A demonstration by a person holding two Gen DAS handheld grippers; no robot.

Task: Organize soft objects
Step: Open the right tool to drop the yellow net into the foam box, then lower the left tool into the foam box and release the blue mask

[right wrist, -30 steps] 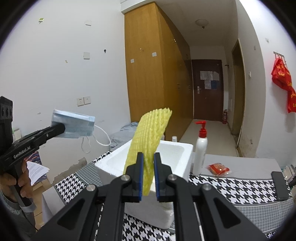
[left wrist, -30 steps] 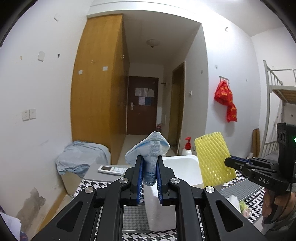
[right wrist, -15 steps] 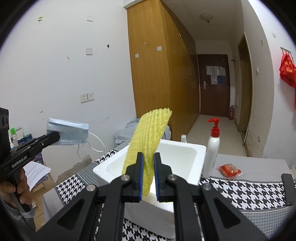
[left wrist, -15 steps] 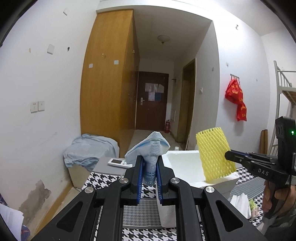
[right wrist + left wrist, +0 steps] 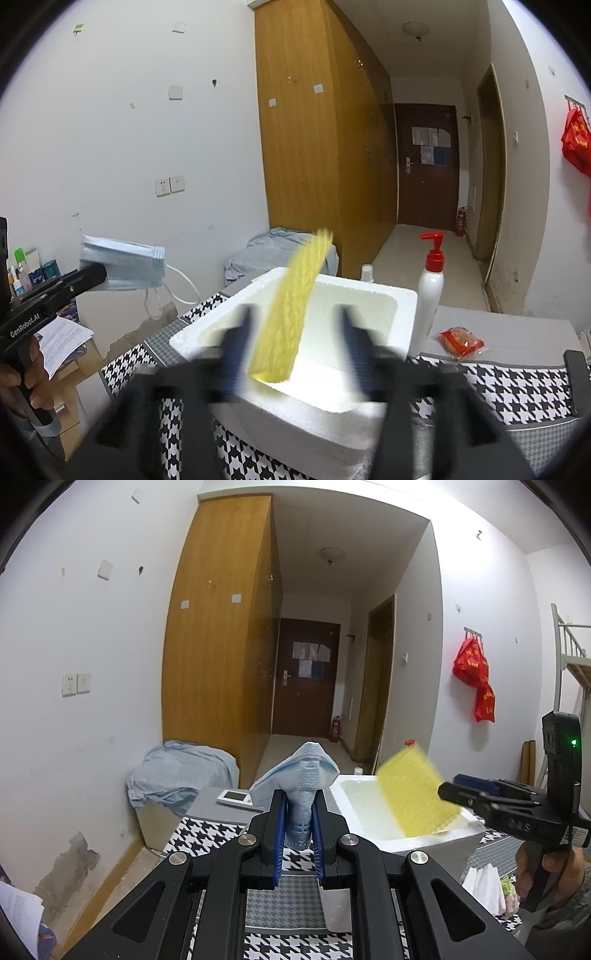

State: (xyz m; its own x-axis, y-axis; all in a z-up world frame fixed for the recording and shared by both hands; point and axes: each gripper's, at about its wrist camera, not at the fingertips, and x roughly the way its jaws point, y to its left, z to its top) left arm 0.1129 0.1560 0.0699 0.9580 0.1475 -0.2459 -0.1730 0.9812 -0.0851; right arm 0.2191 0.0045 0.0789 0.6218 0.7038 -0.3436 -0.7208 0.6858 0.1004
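1. Your right gripper [image 5: 295, 347] has just been opening: its jaws stand wide apart and look blurred in its own view.
2. The yellow foam net [image 5: 291, 306] is between those jaws but loose; neither pad presses on it. It tilts, upper end away from you, lower end inside the white foam box [image 5: 402, 306].
3. From the left wrist view, the same net [image 5: 413, 794] shows as a flat, blurred yellow sheet over the box's opening, just ahead of the right gripper's tip [image 5: 448, 794].
4. Your left gripper [image 5: 297, 827] is clenched on a stack of blue face masks [image 5: 303, 771]. The blue pads squeeze the stack narrow, and it bulges above them.
5. In the right wrist view, the masks [image 5: 125, 267] stick out level from the left gripper's tip [image 5: 92, 275], with white ear loops hanging below. They are held in the air, left of the box and apart from it.
6. The box sits on the black-and-white checked table [image 5: 498, 384]. A white pump bottle [image 5: 428, 291] with a red top stands just beside its right wall.
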